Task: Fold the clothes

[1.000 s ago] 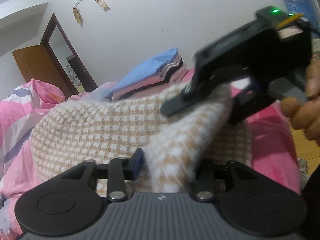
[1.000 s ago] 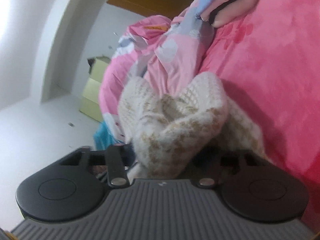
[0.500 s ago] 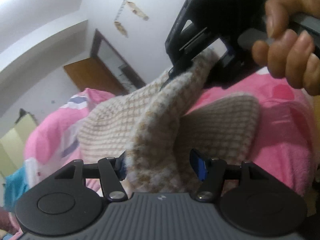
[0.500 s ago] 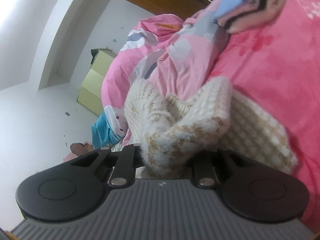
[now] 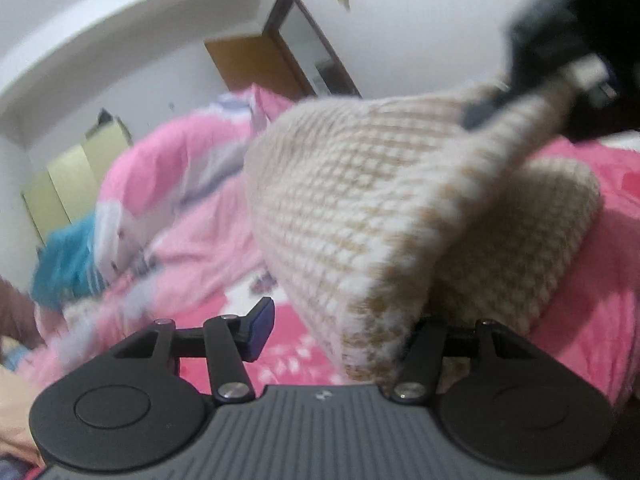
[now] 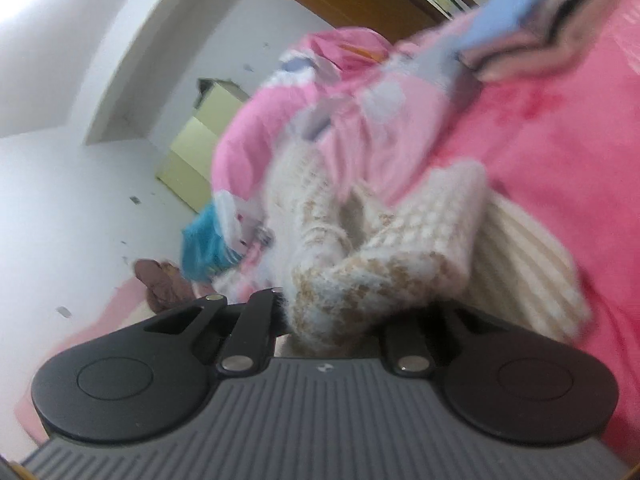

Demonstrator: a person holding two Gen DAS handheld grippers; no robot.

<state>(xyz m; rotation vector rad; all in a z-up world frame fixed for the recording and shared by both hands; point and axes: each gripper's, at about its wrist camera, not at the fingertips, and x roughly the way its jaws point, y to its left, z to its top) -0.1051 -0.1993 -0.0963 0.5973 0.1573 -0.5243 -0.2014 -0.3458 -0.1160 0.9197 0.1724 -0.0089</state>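
Observation:
A cream-and-tan houndstooth knit garment (image 5: pixel 360 208) lies on the pink bed. In the left wrist view my left gripper (image 5: pixel 340 332) stands open, its left finger (image 5: pixel 258 326) clear of the cloth; a knit corner hangs against the right finger. My right gripper shows at the upper right (image 5: pixel 568 60), clamped on the garment's lifted far edge. In the right wrist view my right gripper (image 6: pixel 336 316) is shut on a bunched fold of the knit garment (image 6: pixel 384 256).
A pink blanket (image 6: pixel 560 140) covers the bed. A pink patterned quilt (image 5: pixel 172 184) is heaped behind. A stack of folded clothes (image 6: pixel 528 28) sits at the far end. A teal cloth (image 5: pixel 64 264) and a yellow-green cabinet (image 5: pixel 68 176) lie to the left.
My left gripper has opened and let go of the knit fold, and its view has swung left. My right gripper still holds the garment and has lifted its edge higher.

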